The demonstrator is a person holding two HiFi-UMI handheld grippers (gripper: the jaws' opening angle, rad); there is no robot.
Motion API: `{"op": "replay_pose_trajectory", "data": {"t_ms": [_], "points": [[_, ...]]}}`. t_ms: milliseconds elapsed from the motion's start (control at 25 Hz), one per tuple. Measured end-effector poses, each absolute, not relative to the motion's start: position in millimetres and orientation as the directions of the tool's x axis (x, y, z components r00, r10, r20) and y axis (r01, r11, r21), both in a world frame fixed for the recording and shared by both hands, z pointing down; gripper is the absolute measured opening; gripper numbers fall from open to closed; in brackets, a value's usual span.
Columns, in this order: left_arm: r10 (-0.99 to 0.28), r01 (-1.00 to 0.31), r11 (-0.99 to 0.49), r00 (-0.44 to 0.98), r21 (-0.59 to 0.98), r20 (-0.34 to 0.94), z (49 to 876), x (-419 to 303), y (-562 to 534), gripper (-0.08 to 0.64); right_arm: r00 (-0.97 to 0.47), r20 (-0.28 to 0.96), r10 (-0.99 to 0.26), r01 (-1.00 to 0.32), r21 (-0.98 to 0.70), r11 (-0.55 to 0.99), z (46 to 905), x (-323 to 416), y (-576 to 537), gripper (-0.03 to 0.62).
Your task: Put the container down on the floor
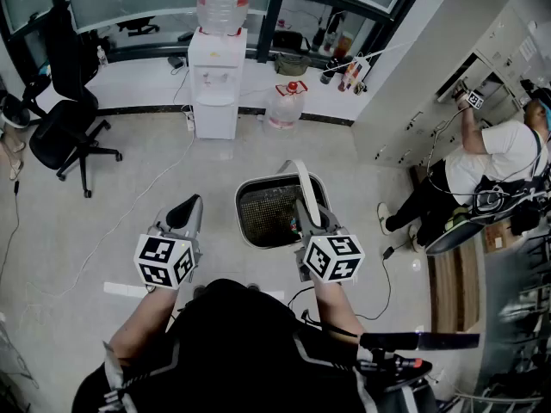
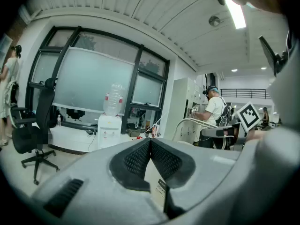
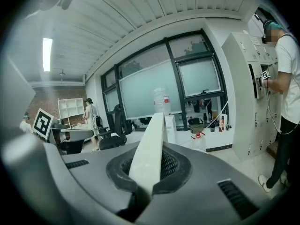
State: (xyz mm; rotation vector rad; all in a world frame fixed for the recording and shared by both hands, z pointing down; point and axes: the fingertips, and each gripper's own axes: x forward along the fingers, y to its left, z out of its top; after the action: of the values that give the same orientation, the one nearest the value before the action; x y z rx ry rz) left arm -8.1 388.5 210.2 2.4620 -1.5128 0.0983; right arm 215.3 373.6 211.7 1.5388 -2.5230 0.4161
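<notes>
The container (image 1: 255, 222) is a grey-rimmed basket with dark mesh walls and a few small things inside, in front of me over the pale floor. Its white strap handle (image 1: 305, 188) arches up over the rim. My right gripper (image 1: 310, 222) is shut on that handle; in the right gripper view the white handle (image 3: 152, 146) runs up from between the black pads (image 3: 176, 165). I cannot tell whether the basket's bottom touches the floor. My left gripper (image 1: 188, 211) is to the basket's left, shut with nothing in it, and its pads (image 2: 136, 158) meet at the tip.
A white water dispenser (image 1: 215, 80) stands at the far wall with a water jug (image 1: 287, 106) on the floor beside it. A black office chair (image 1: 65, 119) is at the far left. A person (image 1: 482, 162) works at cabinets on the right. Cables (image 1: 129, 205) trail over the floor.
</notes>
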Motion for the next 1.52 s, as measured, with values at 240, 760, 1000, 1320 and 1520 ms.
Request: {"op": "replay_pose_trajectory", "data": {"t_ms": [240, 760, 1000, 1320, 1520], "points": [[-0.870, -0.884, -0.429, 0.459, 0.183, 0.177, 210, -7, 387, 0.011, -0.459, 0.258, -0.850, -0.888, -0.148, 0.435, 207, 213, 372, 0.008], [-0.852, -0.865, -0.462, 0.494, 0.193, 0.175, 211, -18, 387, 0.011, -0.448, 0.244, -0.860, -0.894, -0.133, 0.428, 198, 196, 373, 0.008], [-0.839, -0.855, -0.473, 0.511, 0.212, 0.188, 224, -30, 389, 0.011, -0.420, 0.242, -0.874, -0.907, -0.125, 0.402, 199, 187, 375, 0.008], [-0.822, -0.831, -0.508, 0.546, 0.226, 0.164, 232, -62, 376, 0.011, -0.373, 0.253, -0.893, -0.928, -0.101, 0.359, 202, 165, 373, 0.008], [-0.798, -0.803, -0.546, 0.586, 0.241, 0.145, 238, -69, 367, 0.011, -0.353, 0.260, -0.899, -0.935, -0.114, 0.335, 208, 159, 362, 0.008]]}}
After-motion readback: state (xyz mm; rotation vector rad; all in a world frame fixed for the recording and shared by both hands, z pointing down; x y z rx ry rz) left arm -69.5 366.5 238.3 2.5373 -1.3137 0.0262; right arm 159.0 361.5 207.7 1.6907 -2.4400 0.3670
